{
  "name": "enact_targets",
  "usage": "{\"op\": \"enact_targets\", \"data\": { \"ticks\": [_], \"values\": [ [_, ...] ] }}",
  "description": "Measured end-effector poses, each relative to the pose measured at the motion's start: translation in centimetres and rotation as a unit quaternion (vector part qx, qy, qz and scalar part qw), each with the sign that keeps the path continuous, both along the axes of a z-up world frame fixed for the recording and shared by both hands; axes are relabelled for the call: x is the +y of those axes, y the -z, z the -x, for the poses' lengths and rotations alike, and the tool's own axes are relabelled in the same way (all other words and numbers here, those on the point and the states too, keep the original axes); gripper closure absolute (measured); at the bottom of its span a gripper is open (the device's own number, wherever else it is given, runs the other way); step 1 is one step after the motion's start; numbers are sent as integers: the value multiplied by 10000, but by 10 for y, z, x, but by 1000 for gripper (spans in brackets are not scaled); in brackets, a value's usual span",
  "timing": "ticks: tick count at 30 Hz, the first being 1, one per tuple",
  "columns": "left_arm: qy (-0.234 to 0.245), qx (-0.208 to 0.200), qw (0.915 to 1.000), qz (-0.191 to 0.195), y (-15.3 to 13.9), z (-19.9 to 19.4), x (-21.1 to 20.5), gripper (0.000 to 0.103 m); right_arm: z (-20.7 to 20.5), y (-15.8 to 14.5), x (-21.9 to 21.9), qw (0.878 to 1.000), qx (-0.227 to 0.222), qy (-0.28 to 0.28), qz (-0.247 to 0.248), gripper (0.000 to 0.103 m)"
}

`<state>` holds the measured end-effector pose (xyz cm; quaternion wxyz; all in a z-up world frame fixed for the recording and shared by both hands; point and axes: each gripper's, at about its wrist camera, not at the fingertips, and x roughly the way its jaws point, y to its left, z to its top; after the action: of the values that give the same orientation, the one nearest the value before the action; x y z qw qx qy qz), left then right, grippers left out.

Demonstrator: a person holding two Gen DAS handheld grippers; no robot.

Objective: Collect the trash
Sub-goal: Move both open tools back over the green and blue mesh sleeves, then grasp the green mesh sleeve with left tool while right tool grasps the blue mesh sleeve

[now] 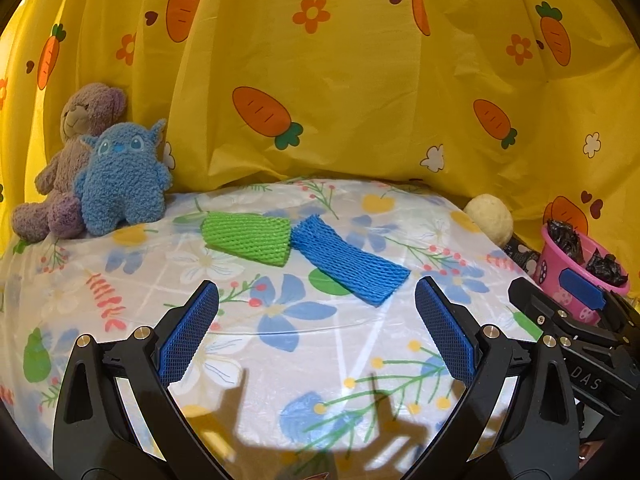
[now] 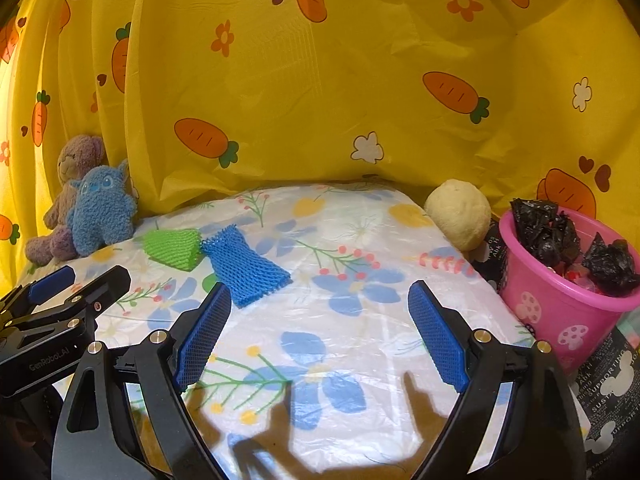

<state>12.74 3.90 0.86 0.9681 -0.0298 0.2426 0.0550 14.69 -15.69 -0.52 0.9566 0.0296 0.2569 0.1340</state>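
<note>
Two foam net sleeves lie side by side on the flowered table cover: a green one [image 1: 248, 238] [image 2: 173, 248] and a blue one [image 1: 350, 264] [image 2: 246, 266]. My left gripper [image 1: 318, 292] is open, hovering short of them, the blue sleeve just beyond its fingertips. My right gripper [image 2: 320, 294] is open too, with nothing between its fingers; the blue sleeve lies ahead of its left finger. At the right stands a pink bucket [image 2: 556, 300] [image 1: 568, 276] holding crumpled black bags. Each gripper shows at the edge of the other's view.
A brown teddy bear [image 1: 76, 152] and a blue plush toy [image 1: 120, 184] sit at the back left. A cream ball [image 2: 458, 214] rests at the back right beside the bucket. A yellow carrot-print curtain [image 1: 360, 80] closes off the back.
</note>
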Motion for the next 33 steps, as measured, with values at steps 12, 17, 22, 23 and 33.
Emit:
{"op": "enact_targets", "data": {
  "ticks": [12,17,22,23,33],
  "values": [
    [-765,-76,9970,-84,-18,-37,65,6,-74,22,75,9930,785,-649,591,17],
    [-927,-36,9957,-81,-15,-56,81,6,-102,37,95,9896,1027,-746,673,20],
    [-823,79,9966,-65,-6,-76,85,6,-125,53,110,9847,1340,-776,801,26],
    [-817,113,9966,-62,-3,-79,85,6,-130,56,113,9827,1457,-809,810,28],
    [-731,332,9967,77,14,-95,91,6,-146,66,117,9779,1755,-870,735,47]
  ]
}}
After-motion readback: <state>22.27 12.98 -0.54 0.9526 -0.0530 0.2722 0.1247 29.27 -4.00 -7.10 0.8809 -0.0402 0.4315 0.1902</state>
